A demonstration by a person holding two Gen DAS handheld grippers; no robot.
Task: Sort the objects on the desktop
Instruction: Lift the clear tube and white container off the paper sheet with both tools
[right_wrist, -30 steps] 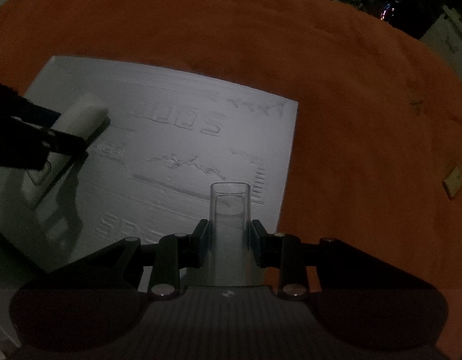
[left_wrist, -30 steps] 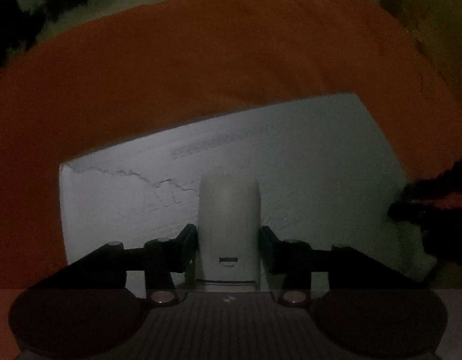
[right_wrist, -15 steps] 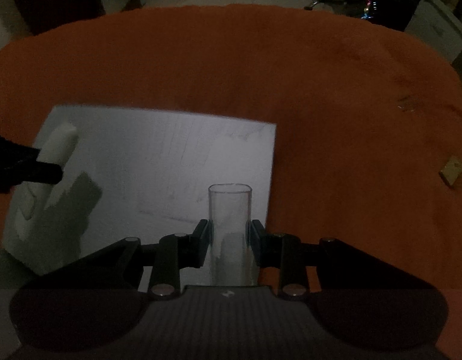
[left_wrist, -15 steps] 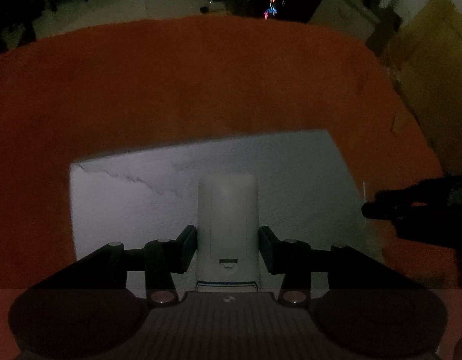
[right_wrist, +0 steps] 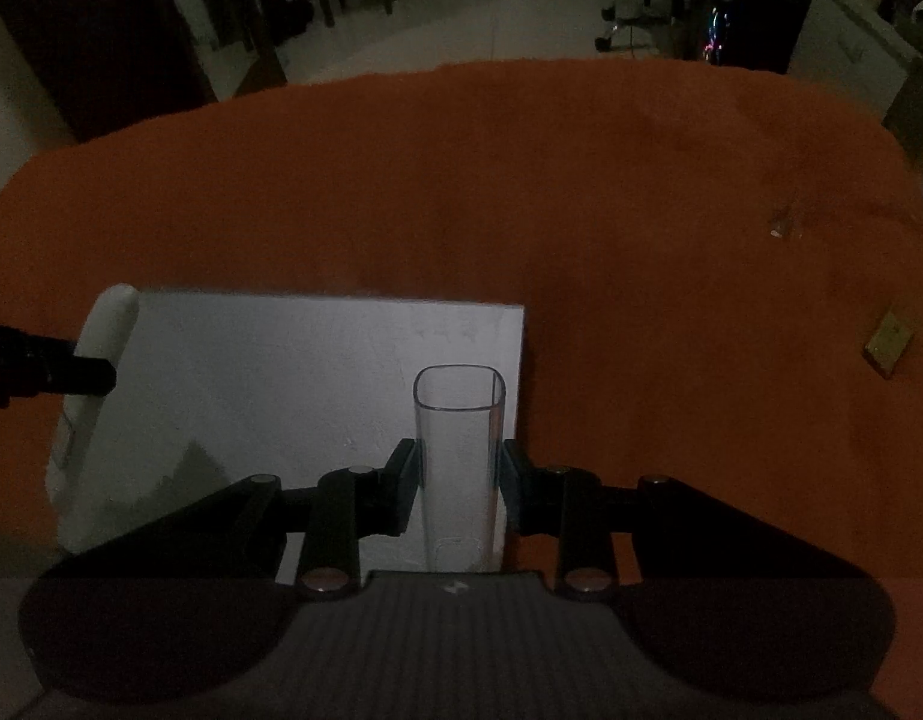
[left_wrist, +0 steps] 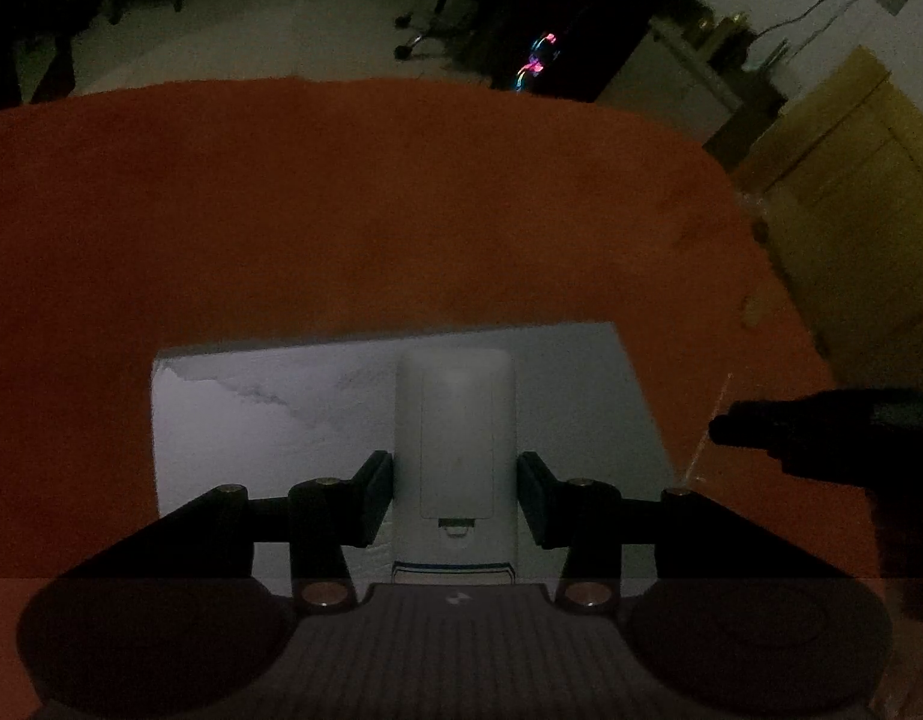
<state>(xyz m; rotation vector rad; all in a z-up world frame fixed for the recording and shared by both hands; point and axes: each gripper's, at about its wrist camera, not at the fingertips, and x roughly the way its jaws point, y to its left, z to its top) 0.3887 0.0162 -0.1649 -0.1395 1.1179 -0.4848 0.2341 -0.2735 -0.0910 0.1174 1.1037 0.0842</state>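
My left gripper (left_wrist: 455, 498) is shut on a white oblong device (left_wrist: 455, 420) with a rounded top and a back cover; it is held upright above a white embossed board (left_wrist: 269, 420). My right gripper (right_wrist: 459, 480) is shut on a clear plastic cap (right_wrist: 459, 420), an open-topped see-through sleeve. The board (right_wrist: 281, 372) lies flat on the orange tablecloth (right_wrist: 521, 192). In the right wrist view the white device (right_wrist: 110, 324) shows at the left edge with a dark left finger across it. The right gripper (left_wrist: 761, 426) shows as a dark shape at the right of the left wrist view.
A small tan square piece (right_wrist: 887, 343) and a tiny scrap (right_wrist: 782, 228) lie on the cloth to the right. A wooden cabinet (left_wrist: 851, 192) stands beyond the table's right side. Past the far edge are a dim floor, chair legs and coloured lights (left_wrist: 536, 60).
Both grippers have risen from the board with their objects still held. The board looks smaller and lower, and more of the room beyond the table has come into view.
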